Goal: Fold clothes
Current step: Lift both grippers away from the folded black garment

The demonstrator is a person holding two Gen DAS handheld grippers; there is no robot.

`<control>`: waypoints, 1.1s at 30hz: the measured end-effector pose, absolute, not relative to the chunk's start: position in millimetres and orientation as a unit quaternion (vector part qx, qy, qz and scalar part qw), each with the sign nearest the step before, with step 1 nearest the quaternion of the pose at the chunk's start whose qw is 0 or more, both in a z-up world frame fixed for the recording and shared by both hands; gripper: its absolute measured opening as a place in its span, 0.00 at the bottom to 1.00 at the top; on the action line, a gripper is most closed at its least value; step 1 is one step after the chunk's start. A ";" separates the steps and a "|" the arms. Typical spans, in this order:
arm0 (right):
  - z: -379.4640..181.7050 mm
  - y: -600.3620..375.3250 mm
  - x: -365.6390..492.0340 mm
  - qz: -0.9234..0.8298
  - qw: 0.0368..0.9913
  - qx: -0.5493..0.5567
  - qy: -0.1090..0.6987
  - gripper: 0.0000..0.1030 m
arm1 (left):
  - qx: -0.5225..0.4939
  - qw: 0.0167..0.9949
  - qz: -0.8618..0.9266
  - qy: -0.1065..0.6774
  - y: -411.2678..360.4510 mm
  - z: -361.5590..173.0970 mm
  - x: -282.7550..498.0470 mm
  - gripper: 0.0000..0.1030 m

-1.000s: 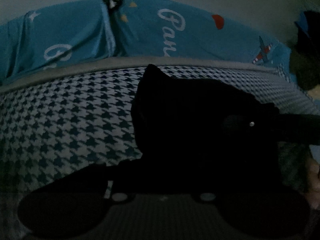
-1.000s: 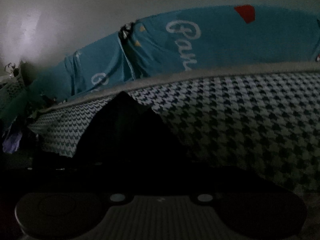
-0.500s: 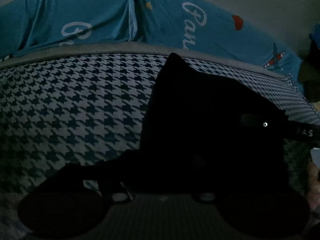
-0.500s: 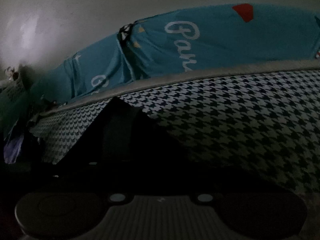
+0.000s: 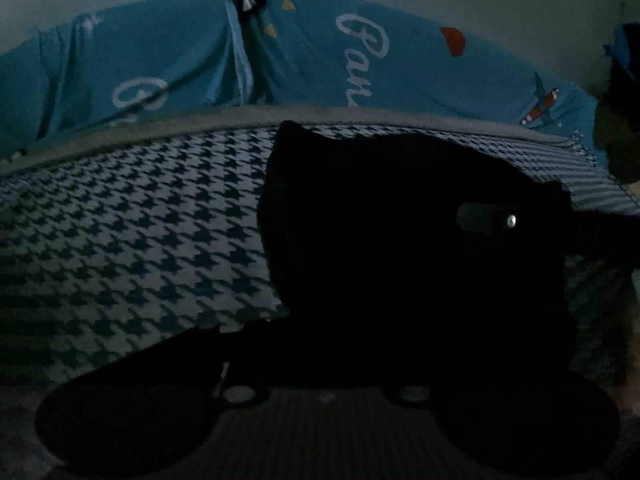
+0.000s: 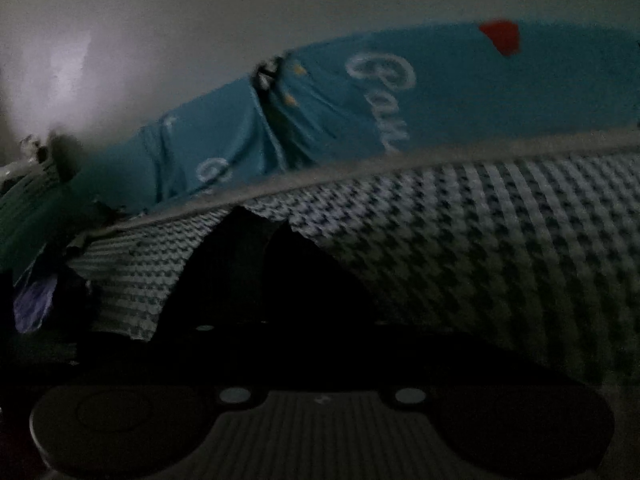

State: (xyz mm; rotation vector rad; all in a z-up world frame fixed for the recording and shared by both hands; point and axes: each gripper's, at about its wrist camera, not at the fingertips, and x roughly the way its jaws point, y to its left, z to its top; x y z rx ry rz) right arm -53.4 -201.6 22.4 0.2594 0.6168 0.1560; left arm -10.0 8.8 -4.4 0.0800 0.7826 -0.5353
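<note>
We see a bed, dim light. A houndstooth cover (image 5: 132, 232) spreads over it, with a grey band (image 5: 224, 118) along its far edge. Behind the band lie two blue pillows (image 5: 420, 72) with white script, against a pale wall (image 6: 200, 20).

One black garment (image 5: 400, 220) lies on the cover, near the band, with one small bright stud on it. The left gripper (image 5: 326, 344) is lost in black cloth; its jaws have just been closing and are now shut, but we cannot tell on what. The right gripper (image 6: 316, 344) is also dark against the garment; its jaws have just been closing, and we cannot tell their state.
</note>
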 end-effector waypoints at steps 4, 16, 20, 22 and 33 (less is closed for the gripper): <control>33.9 -185.6 -59.0 0.094 0.950 0.108 0.278 0.20 | 0.060 0.903 -0.233 0.355 10.1 3.9 -25.4 0.16; 68.7 -121.0 -71.0 0.163 0.959 0.061 0.221 0.19 | 0.076 0.938 -0.148 0.304 64.9 37.6 -57.7 0.16; 81.8 -86.8 -73.1 0.196 0.958 0.057 0.203 0.19 | 0.077 0.945 -0.111 0.297 96.8 54.3 -62.6 0.16; 86.9 -70.5 -70.7 0.212 0.955 0.064 0.197 0.19 | 0.078 0.951 -0.087 0.287 118.0 63.2 -63.9 0.16; 111.5 63.7 -35.8 0.333 0.924 0.074 0.175 0.19 | 0.052 0.962 0.070 0.260 247.4 90.6 -76.9 0.16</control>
